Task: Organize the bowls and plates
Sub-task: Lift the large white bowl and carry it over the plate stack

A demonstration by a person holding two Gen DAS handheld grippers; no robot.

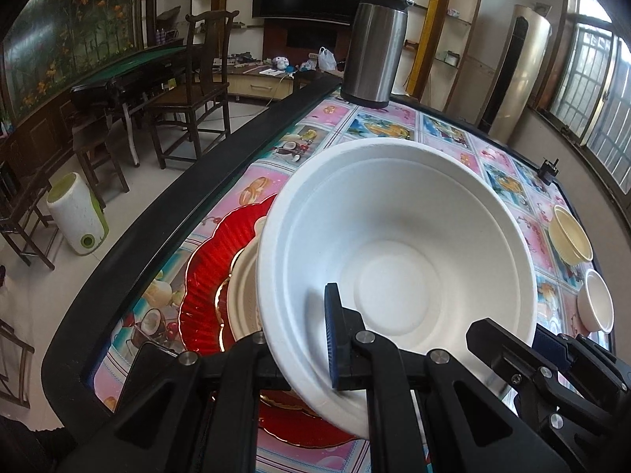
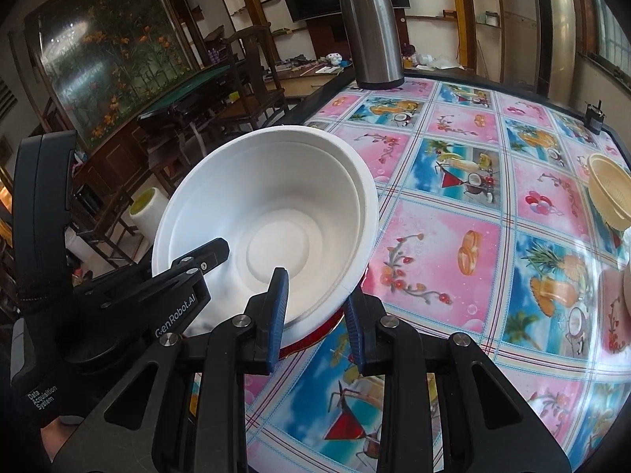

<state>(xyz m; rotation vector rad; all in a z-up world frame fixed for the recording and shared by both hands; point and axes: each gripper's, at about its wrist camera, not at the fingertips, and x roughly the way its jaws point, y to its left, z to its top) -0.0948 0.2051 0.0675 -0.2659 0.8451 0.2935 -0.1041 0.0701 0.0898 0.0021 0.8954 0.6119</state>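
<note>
2 grippers share one white bowl (image 1: 398, 236); the left gripper (image 1: 299, 339) is clamped tight on the near rim, one blue pad inside the bowl and the other finger under the wall, while the right gripper (image 2: 315, 311) stands narrow with its jaws either side of the same bowl's right-hand rim, one pad inside and one outside; whether the outer pad actually presses the wall I cannot tell; the bowl is held tilted, mouth toward the cameras, above the left part of the counter (image 2: 453, 181); the relation that matters is below it: a red plate (image 1: 209, 272) lies on the counter with a cream dish (image 1: 242, 295) sitting in it, and the held bowl hangs directly over that pair, so the coming move is, by my reading, a straight lowering to nest the bowl on the stack; the left gripper is the nearer of the 2 to the stack and carries the surer hold; as for other containers, a cream bowl (image 1: 570, 238) and a smaller white bowl (image 1: 597, 301) rest at the right edge of the counter, well apart from the stack, both looking empty; the held bowl is empty too; a steel flask (image 1: 374, 43) stands upright at the far edge, clear of the path
</note>
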